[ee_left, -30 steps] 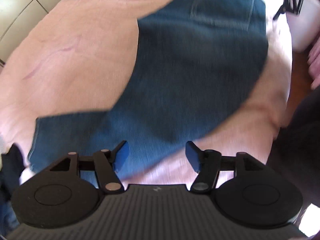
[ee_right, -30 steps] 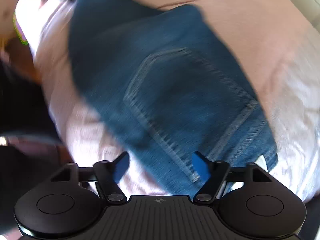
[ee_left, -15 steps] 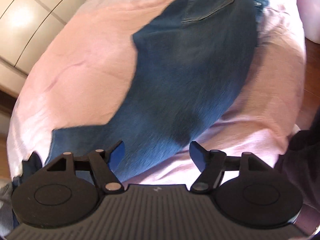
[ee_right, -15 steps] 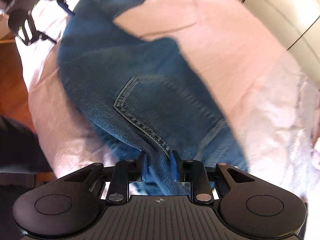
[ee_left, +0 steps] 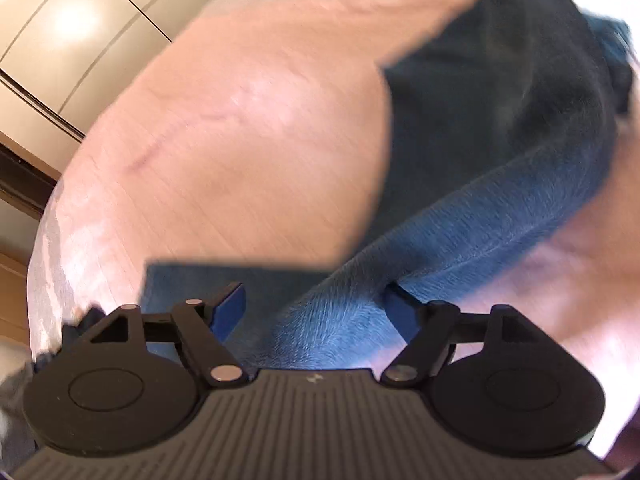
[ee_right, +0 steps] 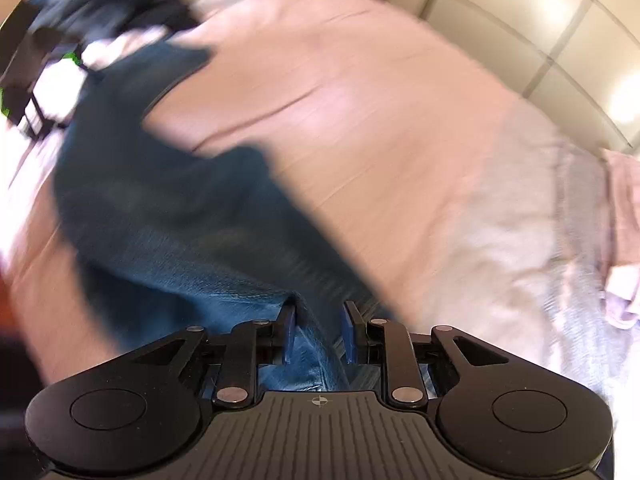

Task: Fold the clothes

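A pink bedsheet (ee_right: 380,128) carried blue denim jeans (ee_right: 168,216); cream cabinet doors (ee_right: 560,20) stood beyond. The right gripper (ee_right: 318,332) pinched the denim, and the left gripper (ee_left: 316,312), just widening, gaped around a fold.

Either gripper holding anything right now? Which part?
Right gripper is clamped on the jeans, on a bunched fold at their near end. Left gripper is open around denim, not gripping.

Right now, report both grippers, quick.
Left gripper: jaws open and just widening, jeans between them, not pinched.
Right gripper: shut on the jeans.
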Tool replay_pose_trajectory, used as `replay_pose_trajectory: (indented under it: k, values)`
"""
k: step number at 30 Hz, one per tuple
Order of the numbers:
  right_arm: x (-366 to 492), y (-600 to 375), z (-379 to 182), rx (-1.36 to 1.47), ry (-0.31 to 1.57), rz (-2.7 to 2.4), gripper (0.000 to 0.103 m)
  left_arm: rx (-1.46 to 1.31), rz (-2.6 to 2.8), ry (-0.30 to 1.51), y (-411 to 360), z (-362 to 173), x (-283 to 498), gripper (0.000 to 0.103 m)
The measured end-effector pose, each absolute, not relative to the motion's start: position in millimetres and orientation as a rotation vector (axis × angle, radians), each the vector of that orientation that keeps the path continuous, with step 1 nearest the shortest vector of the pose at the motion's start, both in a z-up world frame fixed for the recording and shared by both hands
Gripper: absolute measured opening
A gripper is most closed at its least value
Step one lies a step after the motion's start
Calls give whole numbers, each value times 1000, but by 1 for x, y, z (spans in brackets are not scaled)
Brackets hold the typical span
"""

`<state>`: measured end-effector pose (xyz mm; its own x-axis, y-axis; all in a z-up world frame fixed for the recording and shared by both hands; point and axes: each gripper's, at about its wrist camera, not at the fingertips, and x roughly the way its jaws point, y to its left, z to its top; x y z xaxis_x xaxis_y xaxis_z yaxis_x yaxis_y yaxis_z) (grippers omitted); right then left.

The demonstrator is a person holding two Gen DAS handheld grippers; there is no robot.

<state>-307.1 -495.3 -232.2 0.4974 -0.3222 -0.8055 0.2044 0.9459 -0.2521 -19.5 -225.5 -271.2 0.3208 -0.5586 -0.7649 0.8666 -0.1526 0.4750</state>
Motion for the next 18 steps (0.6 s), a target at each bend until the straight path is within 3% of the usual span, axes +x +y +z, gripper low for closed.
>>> replay_pose_trajectory:
  k: [4, 7, 11, 13, 14, 18]
  values:
    - [-267, -560, -220, -108, 980, -427, 23, 1082, -1255, 260, -288, -254, 18, 74]
    - [-238, -611, -229, -55, 1017, -496, 23, 1043, -1240, 304, -332, -245, 49, 69]
    - [-231, -612, -212, -22, 975, -533, 25, 952, -1384, 362, -331, -218, 53, 71]
    - [-241, -589, -205, -30, 969, -493, 52, 944, -1478, 395, -316, -213, 32, 72]
    - [-250, -573, -205, -34, 985, -458, 74, 954, -1524, 409, -305, -214, 15, 72]
    - [-284, -508, -206, -48, 1048, -317, 76, 992, -1682, 486, -265, -227, -49, 73]
